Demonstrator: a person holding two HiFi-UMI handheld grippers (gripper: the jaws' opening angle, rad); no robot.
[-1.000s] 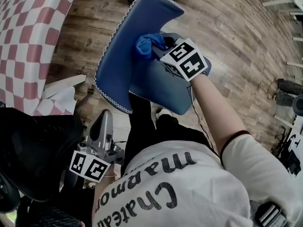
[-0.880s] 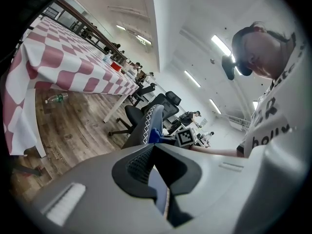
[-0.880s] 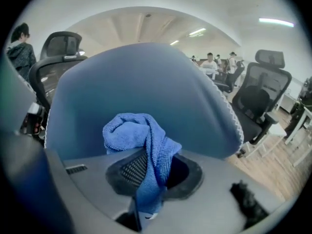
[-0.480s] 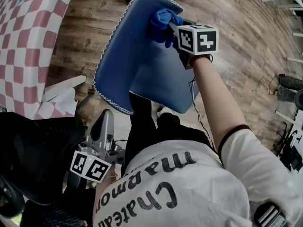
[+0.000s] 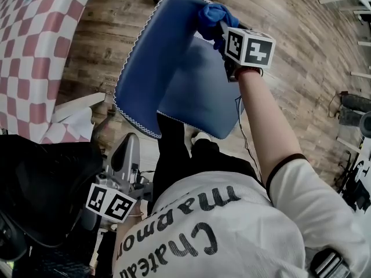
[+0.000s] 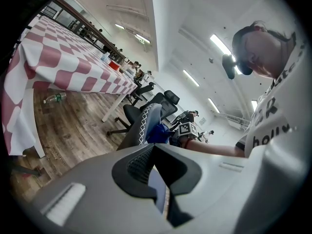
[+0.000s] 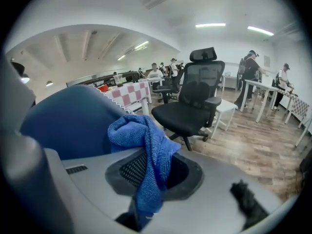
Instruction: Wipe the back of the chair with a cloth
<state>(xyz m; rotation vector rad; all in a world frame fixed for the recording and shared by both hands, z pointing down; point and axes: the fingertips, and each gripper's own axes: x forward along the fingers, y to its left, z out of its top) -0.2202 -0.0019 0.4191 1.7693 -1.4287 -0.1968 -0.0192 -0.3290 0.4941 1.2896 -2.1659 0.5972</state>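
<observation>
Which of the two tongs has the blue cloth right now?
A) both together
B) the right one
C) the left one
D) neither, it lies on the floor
B: the right tongs are shut on the blue terry cloth, up by the rim of the blue padded chair back, while the left tongs have nothing between them.

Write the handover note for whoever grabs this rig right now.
Right claw: shut on the blue cloth, held at the top corner of the chair back.
Left claw: shut, empty, low at the person's side, off the chair.
Done: cannot tell how much is wiped.
Left: probably sweep the cloth over the rest of the chair back.
</observation>
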